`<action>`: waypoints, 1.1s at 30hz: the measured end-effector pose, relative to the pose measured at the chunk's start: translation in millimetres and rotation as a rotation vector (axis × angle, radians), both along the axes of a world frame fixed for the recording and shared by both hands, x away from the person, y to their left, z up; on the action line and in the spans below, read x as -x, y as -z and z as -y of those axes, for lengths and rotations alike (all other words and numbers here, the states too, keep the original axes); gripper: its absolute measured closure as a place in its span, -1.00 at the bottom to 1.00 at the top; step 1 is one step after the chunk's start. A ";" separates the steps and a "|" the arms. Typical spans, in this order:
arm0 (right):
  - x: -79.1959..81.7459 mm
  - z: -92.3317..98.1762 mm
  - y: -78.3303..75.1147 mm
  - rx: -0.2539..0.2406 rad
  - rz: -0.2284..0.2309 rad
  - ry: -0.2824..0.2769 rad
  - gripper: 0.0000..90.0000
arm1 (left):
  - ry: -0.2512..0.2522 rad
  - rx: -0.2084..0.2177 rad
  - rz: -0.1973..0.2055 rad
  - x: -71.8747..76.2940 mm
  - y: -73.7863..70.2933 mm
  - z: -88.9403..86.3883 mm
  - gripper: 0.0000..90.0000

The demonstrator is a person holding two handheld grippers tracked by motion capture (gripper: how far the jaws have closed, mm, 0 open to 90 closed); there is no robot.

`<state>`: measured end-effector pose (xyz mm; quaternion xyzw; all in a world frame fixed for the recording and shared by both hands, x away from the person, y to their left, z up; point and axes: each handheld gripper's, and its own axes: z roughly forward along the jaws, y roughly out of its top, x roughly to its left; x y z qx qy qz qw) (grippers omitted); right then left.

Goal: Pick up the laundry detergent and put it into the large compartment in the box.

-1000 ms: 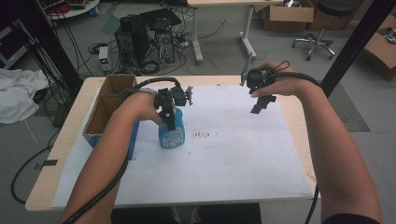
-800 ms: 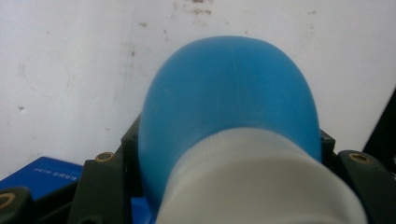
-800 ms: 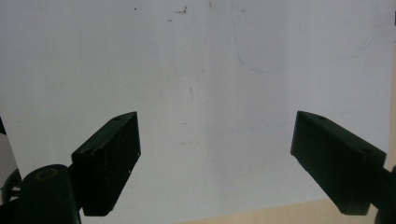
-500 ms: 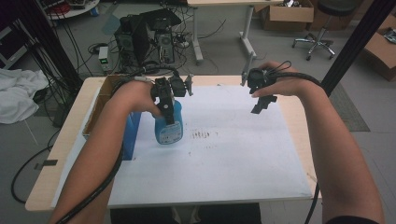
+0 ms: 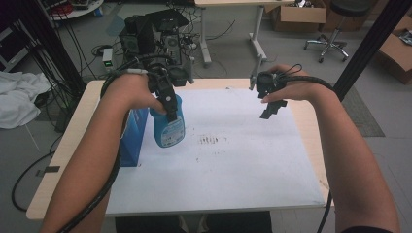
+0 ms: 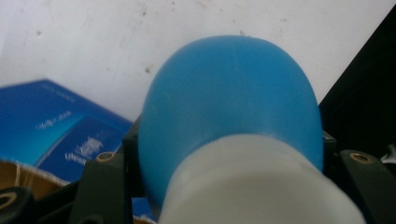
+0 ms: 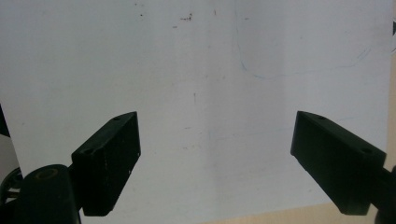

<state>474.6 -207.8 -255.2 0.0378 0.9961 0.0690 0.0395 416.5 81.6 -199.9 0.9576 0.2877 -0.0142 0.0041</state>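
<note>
Blue bottle sits clamped by its white neck in your left gripper, held above the white sheet just beside the blue box. Your right gripper hovers over the sheet's far right, jaws wide apart, holding nothing.

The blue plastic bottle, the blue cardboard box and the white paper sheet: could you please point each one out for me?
Blue plastic bottle [image 5: 168,127]: high view, on its labelled body.
Blue cardboard box [image 5: 132,141]: high view, on its blue side wall.
White paper sheet [image 5: 243,174]: high view, on a bare stretch near the front.
</note>
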 end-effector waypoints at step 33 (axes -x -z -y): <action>0.1 -4.2 -1.3 -0.010 0.001 -0.019 -0.64 | -0.538 0.060 -0.013 -2.3 -93.5 -85.5 -0.13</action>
